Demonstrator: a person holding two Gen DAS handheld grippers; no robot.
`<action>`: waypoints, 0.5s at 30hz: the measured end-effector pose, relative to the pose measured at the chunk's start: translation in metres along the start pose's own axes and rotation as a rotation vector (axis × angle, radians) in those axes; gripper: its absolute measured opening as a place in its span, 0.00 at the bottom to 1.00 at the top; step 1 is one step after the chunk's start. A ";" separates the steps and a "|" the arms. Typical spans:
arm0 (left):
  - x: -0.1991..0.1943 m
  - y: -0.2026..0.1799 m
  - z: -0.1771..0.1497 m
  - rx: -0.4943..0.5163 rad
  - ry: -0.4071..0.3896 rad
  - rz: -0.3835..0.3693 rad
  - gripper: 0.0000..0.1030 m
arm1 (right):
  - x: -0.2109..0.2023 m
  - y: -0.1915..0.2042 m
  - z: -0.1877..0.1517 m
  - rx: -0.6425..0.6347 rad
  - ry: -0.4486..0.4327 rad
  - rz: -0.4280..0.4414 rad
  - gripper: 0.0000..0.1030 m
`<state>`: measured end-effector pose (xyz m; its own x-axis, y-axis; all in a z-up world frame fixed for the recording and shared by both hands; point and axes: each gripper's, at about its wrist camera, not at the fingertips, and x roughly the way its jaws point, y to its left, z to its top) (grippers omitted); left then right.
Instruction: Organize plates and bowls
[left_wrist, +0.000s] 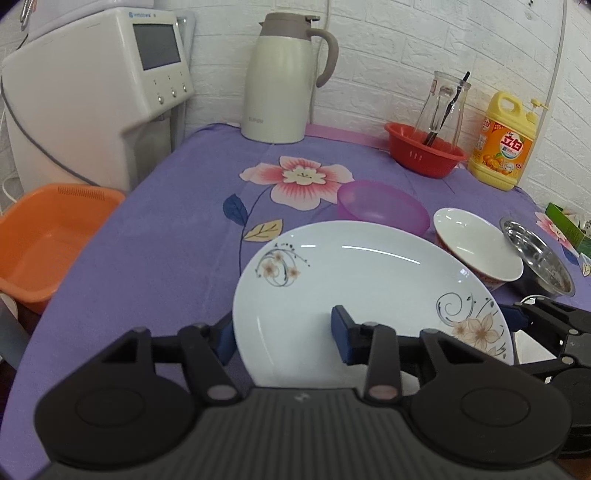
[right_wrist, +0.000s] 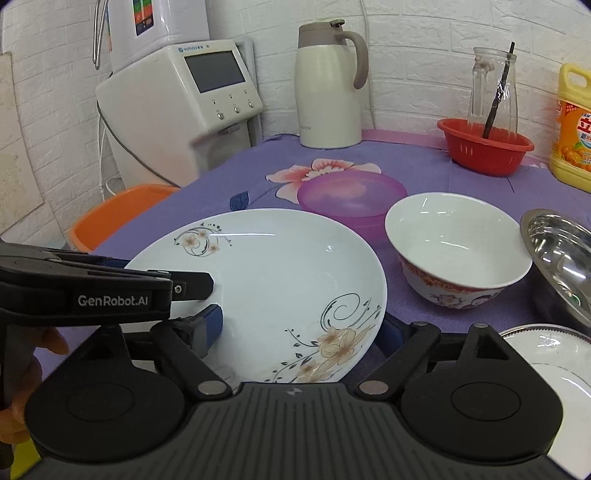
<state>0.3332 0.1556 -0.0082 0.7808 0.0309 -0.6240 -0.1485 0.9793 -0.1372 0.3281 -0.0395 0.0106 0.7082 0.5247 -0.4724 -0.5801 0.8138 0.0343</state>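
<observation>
A white plate with flower prints (left_wrist: 351, 280) (right_wrist: 280, 280) lies tilted near the table's front edge. My left gripper (left_wrist: 282, 338) straddles its left rim, one blue pad outside the rim and the other over the plate's inside, with a gap still showing. It also shows side-on in the right wrist view, left gripper (right_wrist: 162, 280). My right gripper (right_wrist: 301, 328) stands wide around the plate's right rim, not pressing; its pad (left_wrist: 515, 317) sits just outside that rim. Behind are a purple bowl (left_wrist: 382, 205) (right_wrist: 351, 203), a white bowl (left_wrist: 476, 247) (right_wrist: 458, 251) and a steel bowl (left_wrist: 539, 258) (right_wrist: 561, 254).
A second white plate (right_wrist: 561, 373) lies at the near right. At the back stand a thermos jug (left_wrist: 284, 77), a red basket (left_wrist: 424, 155) with a glass jar, and a yellow detergent bottle (left_wrist: 504, 144). An orange tub (left_wrist: 44, 236) and a white appliance (left_wrist: 96, 92) are on the left.
</observation>
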 end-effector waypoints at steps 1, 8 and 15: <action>-0.004 -0.001 0.000 0.002 -0.006 0.002 0.37 | -0.003 0.001 0.001 0.004 -0.007 0.002 1.00; -0.042 -0.010 -0.011 0.039 -0.047 0.017 0.37 | -0.031 0.012 -0.005 0.028 -0.027 0.013 1.00; -0.092 -0.013 -0.059 0.011 -0.026 -0.025 0.37 | -0.082 0.037 -0.039 0.045 -0.028 -0.012 1.00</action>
<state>0.2276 0.1285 0.0054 0.7996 0.0117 -0.6005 -0.1220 0.9821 -0.1434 0.2323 -0.0620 0.0163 0.7262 0.5213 -0.4481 -0.5536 0.8300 0.0683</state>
